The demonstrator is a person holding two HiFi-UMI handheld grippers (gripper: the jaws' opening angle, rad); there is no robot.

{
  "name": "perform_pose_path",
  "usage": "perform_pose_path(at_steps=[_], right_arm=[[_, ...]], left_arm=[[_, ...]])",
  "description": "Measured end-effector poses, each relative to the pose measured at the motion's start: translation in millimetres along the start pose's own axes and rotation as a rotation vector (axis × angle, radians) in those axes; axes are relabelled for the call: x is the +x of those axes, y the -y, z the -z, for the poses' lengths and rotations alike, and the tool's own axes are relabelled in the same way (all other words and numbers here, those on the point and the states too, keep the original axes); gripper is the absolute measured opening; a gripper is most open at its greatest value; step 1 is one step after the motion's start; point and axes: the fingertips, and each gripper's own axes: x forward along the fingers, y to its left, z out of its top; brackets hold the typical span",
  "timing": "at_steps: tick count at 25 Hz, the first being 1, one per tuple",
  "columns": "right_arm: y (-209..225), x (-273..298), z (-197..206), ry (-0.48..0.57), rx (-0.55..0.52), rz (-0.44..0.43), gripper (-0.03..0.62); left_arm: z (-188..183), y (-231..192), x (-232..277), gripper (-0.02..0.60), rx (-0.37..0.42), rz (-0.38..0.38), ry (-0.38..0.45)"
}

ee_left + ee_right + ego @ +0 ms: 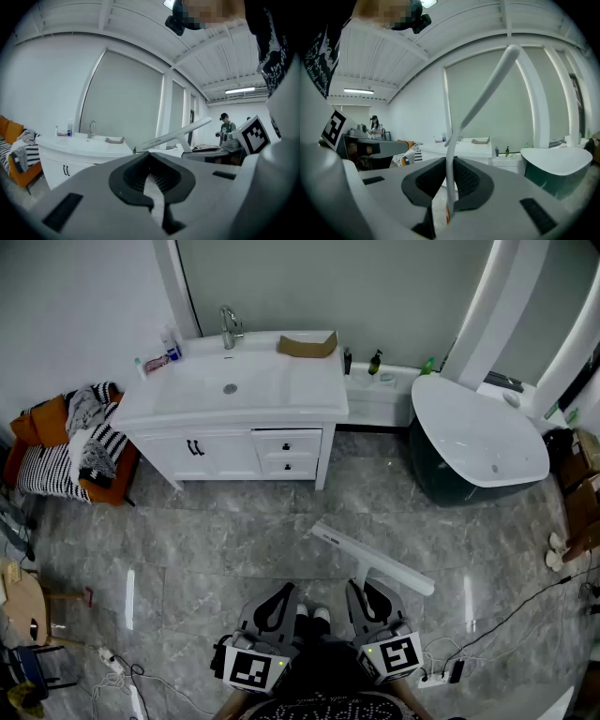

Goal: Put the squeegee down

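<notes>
Squeegee [375, 559] handle pinched in right claw [367, 589]; left claw [279, 596] pressed together; bottles [171, 345] on vanity [281, 418] beside sink [230, 382].

Gloss and matt around the white vanity

The vanity [234, 395] is smooth, glossy white, and its tap [229, 326] is bright metal. The floor [234, 540] before it is polished grey marble-look tile. To the vanity's right is a glossy white bathtub [478, 432], to its left striped cloth [89, 442]. The squeegee [370, 557] looks like smooth white plastic. The right gripper [373, 592] and left gripper [277, 601] are matt grey plastic with dark ribbed pads [426, 180].
</notes>
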Motion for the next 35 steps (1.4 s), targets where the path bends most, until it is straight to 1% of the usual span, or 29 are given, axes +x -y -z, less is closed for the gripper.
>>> perform_pose_path(at_steps=[4,10,14,18,22,25,26,29,32,35], right_arm=[[5,-5,4,-0.004,0.018,0.008,0.057],[14,-16,3,0.0,0.031,-0.003,0.057],[21,-23,11,0.003,0.031,-0.024,0.057],[26,-28,13,0.022,0.086,-0.059,0.058],[33,-23,11,0.024,0.101,-0.067,0.058],[37,-11,11,0.024,0.086,-0.079,0.058],[38,-6,10,0.022,0.084,-0.081,0.058],[42,12,11,0.023,0.071,-0.091,0.058],[49,37,10,0.011,0.074,-0.087,0.058],[56,66,-6,0.011,0.076,-0.079,0.058]], left_arm=[[3,5,0,0.005,-0.003,0.005,-0.007],[-3,21,2,0.005,0.0,0.007,0.02],[2,31,3,0.005,-0.001,-0.002,0.038],[11,33,5,0.006,-0.002,-0.02,0.035],[10,26,6,0.005,-0.01,-0.05,0.032],[13,17,12,0.006,0.02,-0.053,0.006],[12,13,16,0.006,0.019,-0.056,0.011],[6,1,34,0.005,-0.013,-0.063,0.039],[8,-17,55,0.005,-0.004,-0.045,0.01],[-13,-39,80,0.005,-0.027,-0.042,0.033]])
